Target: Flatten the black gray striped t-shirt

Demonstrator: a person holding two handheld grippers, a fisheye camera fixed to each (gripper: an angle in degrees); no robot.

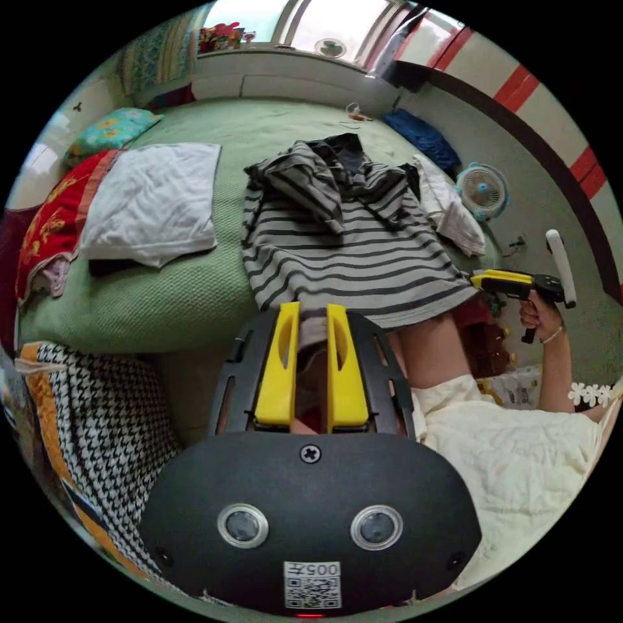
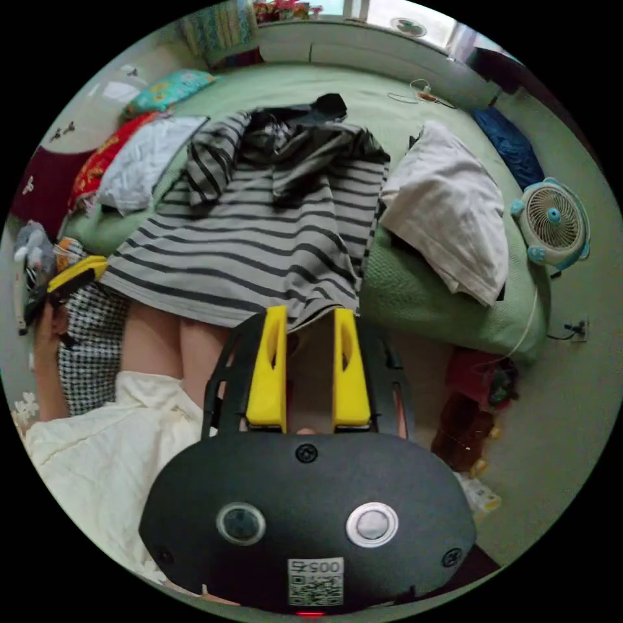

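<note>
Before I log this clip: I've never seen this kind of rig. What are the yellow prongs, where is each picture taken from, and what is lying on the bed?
No robot is here. A person holds a hand-held gripper in each hand, and a fisheye camera rides on each one.

In the left gripper view, the yellow prongs are the left hand-held gripper, reaching the hem of the black and gray striped t-shirt; whether it pinches the hem is unclear. At the side you see the person's hand carrying the other tool.

The right gripper view looks past the right hand-held gripper, open at the same hem.

The shirt lies on a green bed, its upper part still bunched. White cloths lie beside it, and a small fan stands on the floor.
</note>
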